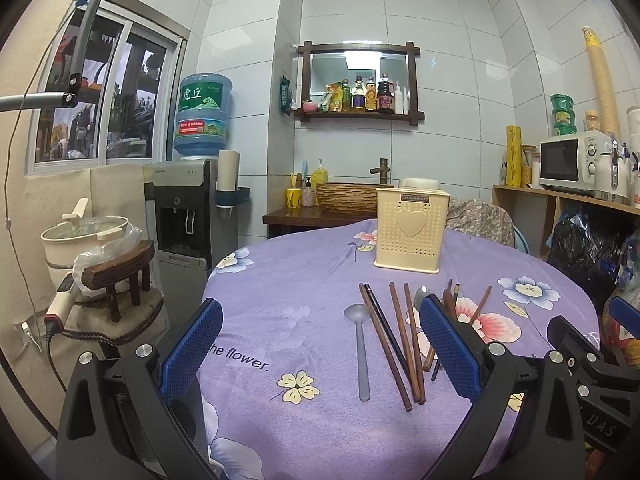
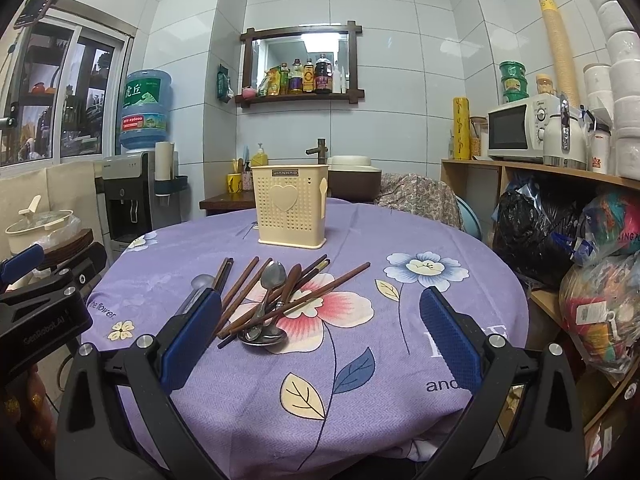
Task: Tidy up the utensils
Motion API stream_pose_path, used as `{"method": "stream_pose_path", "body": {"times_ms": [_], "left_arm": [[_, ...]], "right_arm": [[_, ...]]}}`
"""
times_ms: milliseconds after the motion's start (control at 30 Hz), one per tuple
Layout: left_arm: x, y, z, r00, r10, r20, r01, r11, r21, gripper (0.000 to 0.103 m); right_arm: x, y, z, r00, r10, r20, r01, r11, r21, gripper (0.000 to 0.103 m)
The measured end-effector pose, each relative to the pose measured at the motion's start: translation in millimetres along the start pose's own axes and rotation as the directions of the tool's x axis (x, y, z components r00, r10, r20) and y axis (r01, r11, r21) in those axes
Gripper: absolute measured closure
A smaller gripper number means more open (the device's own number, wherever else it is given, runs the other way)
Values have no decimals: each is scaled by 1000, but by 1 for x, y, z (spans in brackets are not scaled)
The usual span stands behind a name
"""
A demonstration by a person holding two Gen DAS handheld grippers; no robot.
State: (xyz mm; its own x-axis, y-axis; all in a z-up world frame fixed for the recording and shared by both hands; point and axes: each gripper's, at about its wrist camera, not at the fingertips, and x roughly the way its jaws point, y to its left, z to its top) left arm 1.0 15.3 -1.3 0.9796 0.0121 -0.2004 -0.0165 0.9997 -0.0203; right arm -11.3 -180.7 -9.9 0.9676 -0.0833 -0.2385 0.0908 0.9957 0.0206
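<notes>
Utensils are lying loose on the desk (image 2: pixel 400 240), which is wearing a purple flowered cloth. In the left wrist view, a grey plastic spoon (image 1: pixel 361 344) is lying alone with its bowl pointing away, and just beside it, to the right, several brown chopsticks (image 1: pixel 402 340) are lying roughly side by side, fanning slightly. In the right wrist view, a heap is showing on the pink flower print: a metal spoon (image 2: pixel 273 276) is resting with its bowl away, a brown wooden spoon (image 2: pixel 291 280) is leaning beside it, more chopsticks (image 2: pixel 332 286) are crossing over and under them, and another metal spoon bowl (image 2: pixel 264 338) is peeking out at the near end of the heap.

Behind the utensils, a cream perforated holder (image 2: pixel 291 206) with a heart on its front is standing upright on the desk, well apart from the heap.

The left gripper (image 1: pixel 320 344) is hovering over the near edge of the desk with its blue-padded fingers (image 1: pixel 191 350) spread wide, framing the grey spoon and chopsticks without touching them. The right gripper (image 2: pixel 320 332) is hovering likewise, its fingers (image 2: pixel 450 338) spread wide and holding nothing, with the heap sitting just inside the left finger.
</notes>
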Motion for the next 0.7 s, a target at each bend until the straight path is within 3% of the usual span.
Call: {"method": "stream_pose_path", "body": {"times_ms": [700], "left_arm": [[0, 0, 2, 1000, 15, -18, -15, 1000, -5, 5]], "right_arm": [[2, 2, 1, 1000, 4, 2, -4, 1000, 2, 5]]}}
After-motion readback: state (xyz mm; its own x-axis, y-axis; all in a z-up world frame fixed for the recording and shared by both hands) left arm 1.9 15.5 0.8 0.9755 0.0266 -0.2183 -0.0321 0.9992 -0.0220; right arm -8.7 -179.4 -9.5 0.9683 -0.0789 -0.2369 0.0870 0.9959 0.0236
